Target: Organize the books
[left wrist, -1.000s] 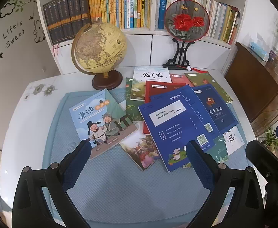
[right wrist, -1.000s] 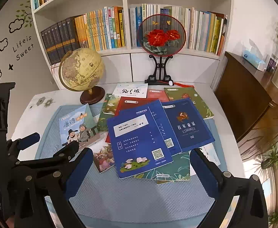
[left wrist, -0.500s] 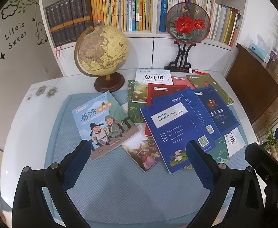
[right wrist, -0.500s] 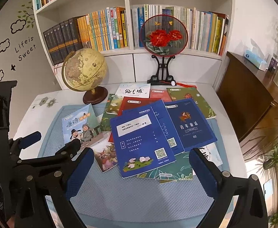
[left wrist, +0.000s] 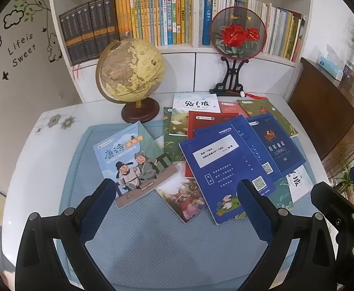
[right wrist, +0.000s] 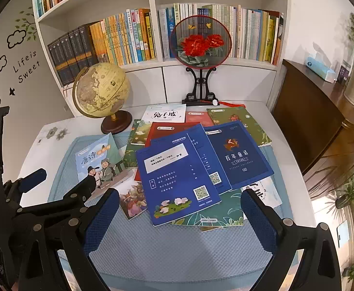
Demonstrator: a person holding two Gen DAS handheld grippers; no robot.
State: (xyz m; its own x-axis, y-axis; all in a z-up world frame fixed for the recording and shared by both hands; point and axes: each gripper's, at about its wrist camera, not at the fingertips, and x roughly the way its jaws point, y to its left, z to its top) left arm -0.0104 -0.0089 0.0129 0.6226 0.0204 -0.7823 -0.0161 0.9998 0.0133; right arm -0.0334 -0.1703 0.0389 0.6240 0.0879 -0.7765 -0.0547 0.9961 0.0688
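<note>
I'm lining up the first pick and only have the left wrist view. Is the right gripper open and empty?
Observer: Yes. The right wrist view shows the right gripper with its jaws wide apart and nothing between them.
Operator: What lies under the front blue book? My finger blocks it.
Observer: A teal leaf-patterned book. Its near edge sticks out from under the front blue book, towards the gripper.
Operator: Anything beneath that one?
Observer: A thin tan edge shows below the teal cover. I cannot tell what it belongs to.
</note>
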